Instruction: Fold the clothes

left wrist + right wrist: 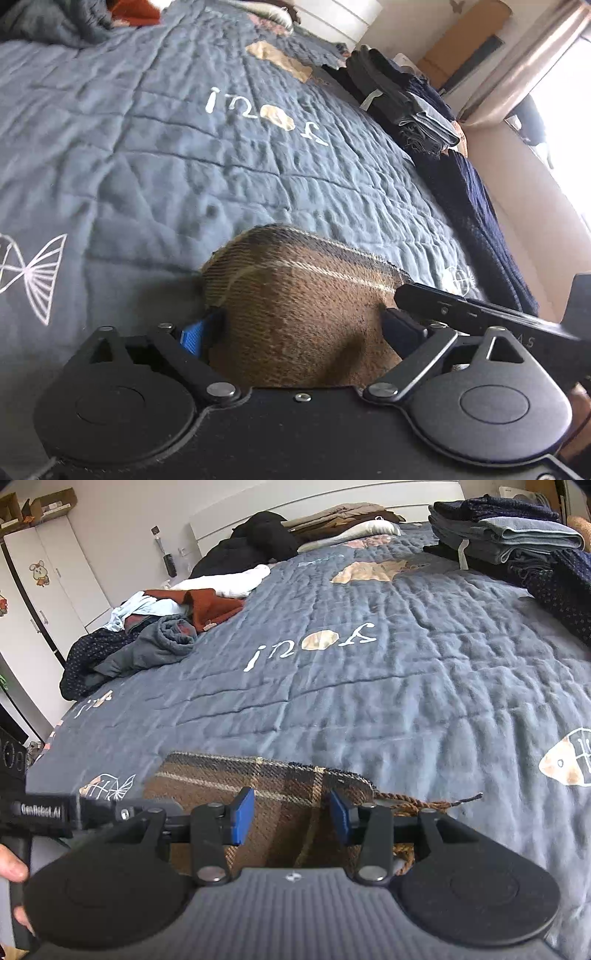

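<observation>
The left gripper (301, 332) stands with its jaws spread wide, and a bulge of the brown plaid woollen cloth (295, 314) fills the space between them; the blue pad (192, 338) on one side shows clear of the fabric, while the other finger is half buried, so whether it presses the cloth is hard to say. The right gripper (291, 818) has its blue-padded jaws about half apart above the same brown plaid woollen cloth (280, 786), which lies folded flat beneath and between them; the pads appear not to pinch it. A twisted brown fringe cord (436, 803) trails from the cloth's edge. The cloth rests at the near edge of the grey-blue quilted bedspread (369, 701) with white lettering. Farther off, a stack of folded dark and grey clothes (509, 535) sits at one far corner, and a loose heap of unfolded garments (155, 627) lies at the opposite side. A person's fingers (11, 867) grip the left handle.
</observation>
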A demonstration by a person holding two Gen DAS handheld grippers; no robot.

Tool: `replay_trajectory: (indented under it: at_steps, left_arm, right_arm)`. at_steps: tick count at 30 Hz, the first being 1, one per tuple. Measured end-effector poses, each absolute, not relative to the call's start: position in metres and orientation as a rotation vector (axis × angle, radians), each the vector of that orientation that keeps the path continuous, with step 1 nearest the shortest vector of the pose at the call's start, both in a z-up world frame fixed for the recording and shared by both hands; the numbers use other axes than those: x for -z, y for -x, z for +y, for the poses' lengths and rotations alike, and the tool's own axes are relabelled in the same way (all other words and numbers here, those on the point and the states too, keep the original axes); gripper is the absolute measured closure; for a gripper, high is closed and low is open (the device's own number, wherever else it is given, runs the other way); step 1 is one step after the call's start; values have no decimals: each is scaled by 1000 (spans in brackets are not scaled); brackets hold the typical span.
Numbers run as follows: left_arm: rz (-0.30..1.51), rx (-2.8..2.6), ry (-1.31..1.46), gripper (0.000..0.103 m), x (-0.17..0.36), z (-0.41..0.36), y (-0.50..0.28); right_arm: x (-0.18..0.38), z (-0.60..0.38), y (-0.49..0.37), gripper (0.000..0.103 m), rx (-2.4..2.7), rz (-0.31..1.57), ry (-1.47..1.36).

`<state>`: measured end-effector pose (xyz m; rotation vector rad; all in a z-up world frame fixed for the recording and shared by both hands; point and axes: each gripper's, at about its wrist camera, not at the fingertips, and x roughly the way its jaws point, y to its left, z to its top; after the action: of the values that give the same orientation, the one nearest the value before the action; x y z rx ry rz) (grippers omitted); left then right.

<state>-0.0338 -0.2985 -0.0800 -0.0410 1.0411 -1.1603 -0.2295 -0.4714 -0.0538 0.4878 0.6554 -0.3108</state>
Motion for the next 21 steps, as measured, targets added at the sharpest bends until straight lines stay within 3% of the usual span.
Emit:
replay_trajectory:
  at_steps: [1, 4, 8, 14, 15, 16, 17, 18, 21]
  left_arm:
    - [1040, 1155, 40, 40, 79, -299, 35]
    - [1078, 1144, 111, 74, 78, -294, 26]
    - [1074, 1148, 143, 82, 68, -281, 21]
    - [1013, 1078, 98, 81, 59, -271, 22]
    - [1024, 1044, 79, 69, 63, -270, 19]
    - [1035, 1008, 59, 49, 66, -270, 17]
    - [1035, 984, 50, 40, 66, -268, 16]
    - [1034, 960, 42, 37, 66, -265, 14]
    - [873, 972, 24, 41, 37, -255, 23]
  right_arm:
    - [55, -471, 228, 59, 311, 658, -483]
    - [57, -469, 226, 58, 311, 661, -465]
    - [54, -466, 226, 58, 281, 634, -464]
    - [50, -456, 224, 58, 246, 604, -427]
    - [51, -453, 222, 58, 239, 608, -413]
    - [54, -449, 220, 57, 233, 616, -393]
    - [56, -445, 217, 57, 232, 628, -364]
    - [58, -441, 216, 57, 237, 637, -333]
    - [56, -439, 216, 56, 240, 636, -318]
